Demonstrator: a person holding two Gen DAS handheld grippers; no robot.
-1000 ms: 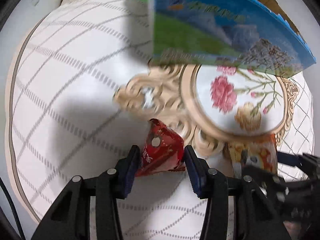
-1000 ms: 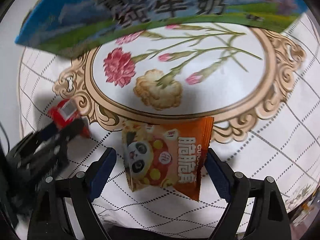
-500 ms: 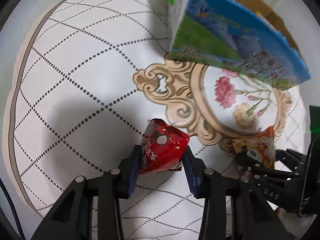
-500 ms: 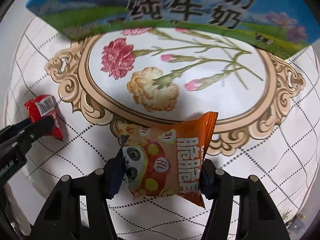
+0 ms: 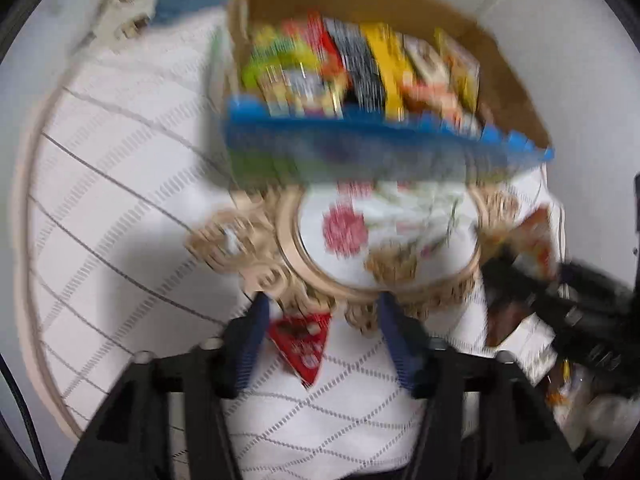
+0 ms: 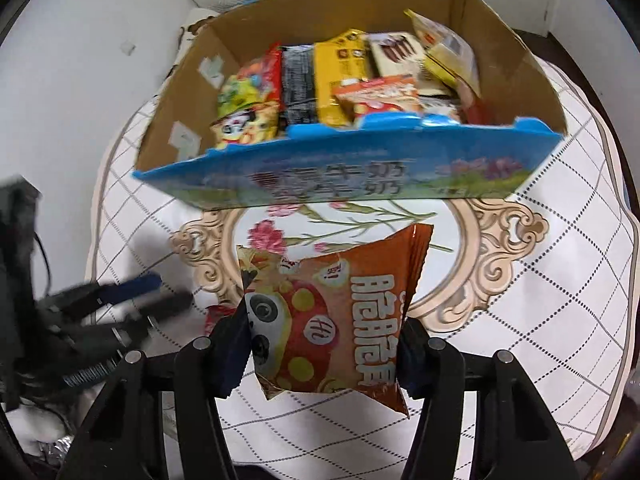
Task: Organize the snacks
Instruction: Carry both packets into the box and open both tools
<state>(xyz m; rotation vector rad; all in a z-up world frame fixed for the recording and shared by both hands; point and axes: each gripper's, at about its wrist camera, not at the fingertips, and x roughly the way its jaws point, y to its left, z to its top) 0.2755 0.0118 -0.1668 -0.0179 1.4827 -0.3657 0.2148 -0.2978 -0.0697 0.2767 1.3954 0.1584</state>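
My right gripper (image 6: 322,344) is shut on an orange panda snack bag (image 6: 340,312) and holds it up above the table, in front of the cardboard box (image 6: 532,68). The box has a blue printed front (image 6: 352,176) and holds several snack packs (image 6: 340,80). My left gripper (image 5: 320,332) is open, its jaws wide apart. A small red snack packet (image 5: 302,340) lies on the cloth between them, touching neither. This view is blurred. The left gripper also shows in the right wrist view (image 6: 132,300), with the red packet (image 6: 218,314) beside it.
The round table wears a white lattice cloth (image 6: 560,300) with a floral medallion (image 5: 384,240) in the middle. A white power strip (image 5: 124,12) lies at the far left by the wall. Clutter sits off the table's right edge (image 5: 536,344).
My right gripper has lifted the orange bag off the cloth and tilted up towards the box. My left gripper has opened wide and let go of the red packet, which now lies on the cloth.
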